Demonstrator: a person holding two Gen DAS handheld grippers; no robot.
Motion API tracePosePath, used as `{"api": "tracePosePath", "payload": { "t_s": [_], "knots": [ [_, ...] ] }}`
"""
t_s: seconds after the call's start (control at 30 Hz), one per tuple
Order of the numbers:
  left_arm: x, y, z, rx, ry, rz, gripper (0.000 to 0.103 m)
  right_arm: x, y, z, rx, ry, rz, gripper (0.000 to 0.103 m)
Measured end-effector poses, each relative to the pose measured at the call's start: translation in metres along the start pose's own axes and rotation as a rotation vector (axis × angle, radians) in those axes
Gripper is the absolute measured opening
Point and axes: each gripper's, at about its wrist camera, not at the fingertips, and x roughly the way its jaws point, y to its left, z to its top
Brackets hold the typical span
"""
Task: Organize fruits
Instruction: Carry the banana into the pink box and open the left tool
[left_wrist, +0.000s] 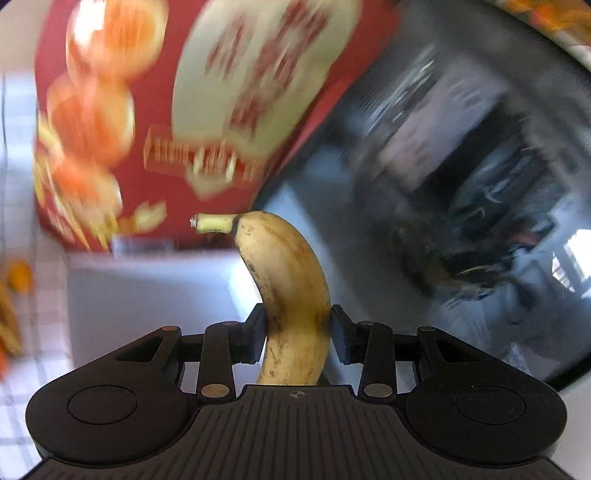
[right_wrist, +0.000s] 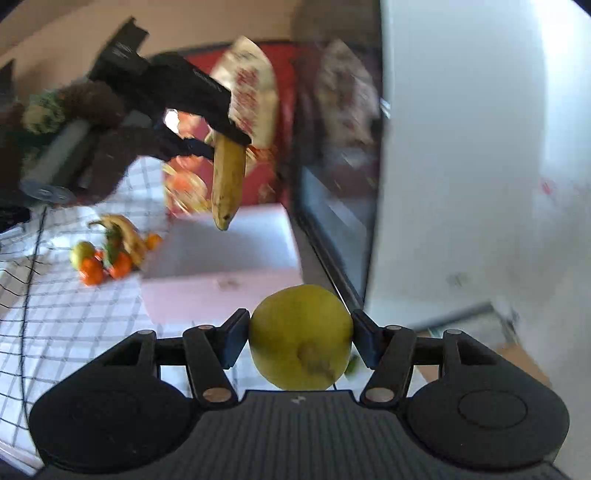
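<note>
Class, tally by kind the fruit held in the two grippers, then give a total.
Banana, in the left gripper: 1
Round yellow-green fruit, in the right gripper: 1
Total: 2

Left claw (left_wrist: 298, 334) & right claw (right_wrist: 300, 341): matte black plastic, ribbed centre plate w/ small round mark, round side discs, brass-coloured pivot pins, flat blocky fingers (right_wrist: 236, 341). Dark fuzzy sleeve (right_wrist: 99, 155) behind left claw.
</note>
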Motion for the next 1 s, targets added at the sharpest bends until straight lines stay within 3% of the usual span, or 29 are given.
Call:
{"api": "tracePosePath", "payload": {
  "t_s": [0.1, 0.17, 0.37, 0.53, 0.67, 0.73, 0.8, 1.0],
  "knots": [
    [0.038, 0.022, -0.004, -0.142, 0.105, 0.029, 0.041, -0.002, -0.011, -0.017, 0.043, 0.040, -0.041, 0.060],
    [0.055, 0.030, -0.008, -0.178, 0.152, 0.065, 0.041, -0.005, -0.016, -0.026, 0.067, 0.053, -0.064, 0.060],
    [0.093, 0.028, -0.016, -0.133, 0.218, 0.084, 0.041, -0.008, -0.026, -0.036, 0.113, 0.078, -0.102, 0.060],
    [0.098, 0.034, -0.014, -0.130, 0.293, 0.043, 0.040, -0.004, -0.022, -0.031, 0.098, 0.086, -0.113, 0.060],
    [0.071, 0.030, -0.007, -0.104, 0.217, -0.024, 0.040, 0.003, -0.016, -0.024, 0.066, 0.095, -0.109, 0.060],
    [0.044, 0.025, -0.007, -0.061, 0.156, -0.090, 0.040, 0.006, -0.012, -0.019, 0.045, 0.097, -0.098, 0.060],
    [0.012, 0.024, -0.015, 0.002, 0.087, -0.105, 0.040, 0.009, -0.006, -0.012, 0.024, 0.092, -0.072, 0.060],
    [-0.086, 0.053, -0.059, 0.122, -0.136, 0.103, 0.040, 0.032, 0.021, 0.039, -0.072, 0.029, 0.060, 0.060]
  ]
}}
